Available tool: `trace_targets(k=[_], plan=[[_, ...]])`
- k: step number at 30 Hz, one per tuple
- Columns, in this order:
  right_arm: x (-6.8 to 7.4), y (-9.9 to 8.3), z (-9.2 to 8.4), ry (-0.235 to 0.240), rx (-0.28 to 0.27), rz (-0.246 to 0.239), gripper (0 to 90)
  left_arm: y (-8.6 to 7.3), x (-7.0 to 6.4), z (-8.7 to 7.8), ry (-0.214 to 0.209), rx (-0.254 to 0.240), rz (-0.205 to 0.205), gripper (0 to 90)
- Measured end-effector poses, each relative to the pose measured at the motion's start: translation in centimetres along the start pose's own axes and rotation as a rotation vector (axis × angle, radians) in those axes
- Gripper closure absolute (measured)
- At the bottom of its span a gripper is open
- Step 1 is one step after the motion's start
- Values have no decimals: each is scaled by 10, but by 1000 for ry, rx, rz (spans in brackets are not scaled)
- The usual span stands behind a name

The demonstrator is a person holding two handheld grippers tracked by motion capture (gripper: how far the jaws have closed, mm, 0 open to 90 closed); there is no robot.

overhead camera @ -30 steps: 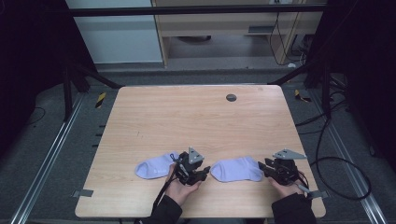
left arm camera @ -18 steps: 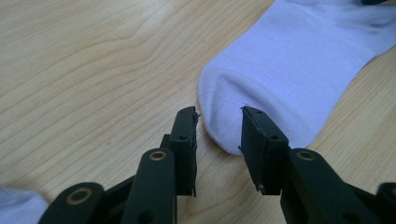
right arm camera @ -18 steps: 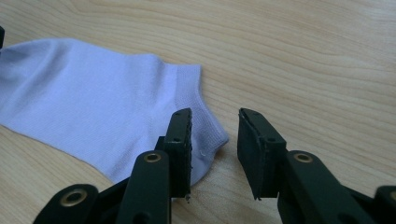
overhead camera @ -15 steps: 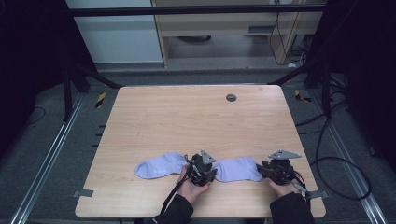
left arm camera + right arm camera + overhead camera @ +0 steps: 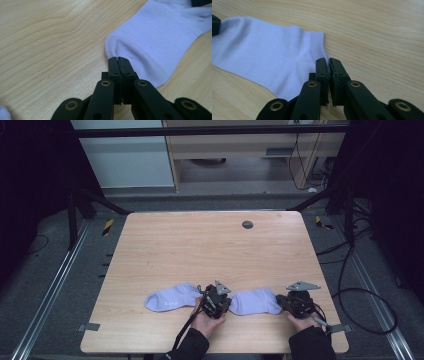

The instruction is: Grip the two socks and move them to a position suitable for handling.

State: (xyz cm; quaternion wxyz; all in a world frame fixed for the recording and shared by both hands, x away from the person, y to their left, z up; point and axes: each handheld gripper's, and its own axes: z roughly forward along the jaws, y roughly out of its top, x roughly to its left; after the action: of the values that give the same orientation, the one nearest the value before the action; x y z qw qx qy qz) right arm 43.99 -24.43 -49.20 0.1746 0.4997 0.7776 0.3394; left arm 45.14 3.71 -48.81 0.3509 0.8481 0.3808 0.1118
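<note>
Second sock [image 5: 169,298] laid left of the left gripper [image 5: 118,60], right sock [image 5: 255,301] pinched at both ends by left gripper and right gripper [image 5: 329,61], jaws closed, far tabletop [image 5: 210,245] left bare.

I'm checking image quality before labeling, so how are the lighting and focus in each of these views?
High view: soft and slightly blurry, dark surroundings, table evenly lit, no glare. Left gripper view: sharp on the sock and wood grain, with the left tool slightly soft up close. Right gripper view: sock crisp, far wood softening, right tool casting little shadow.
</note>
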Motion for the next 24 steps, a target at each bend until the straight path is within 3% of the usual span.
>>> trace_targets(k=[9,16,24], plan=[[24,13,-32,68,-128,-20,866,1,10,-45,-7,-35,36,892],[46,19,-34,109,-145,-49,865,-11,21,-70,2,-25,53,892],[65,21,-22,142,-122,-71,864,-32,34,-76,8,-4,36,891]])
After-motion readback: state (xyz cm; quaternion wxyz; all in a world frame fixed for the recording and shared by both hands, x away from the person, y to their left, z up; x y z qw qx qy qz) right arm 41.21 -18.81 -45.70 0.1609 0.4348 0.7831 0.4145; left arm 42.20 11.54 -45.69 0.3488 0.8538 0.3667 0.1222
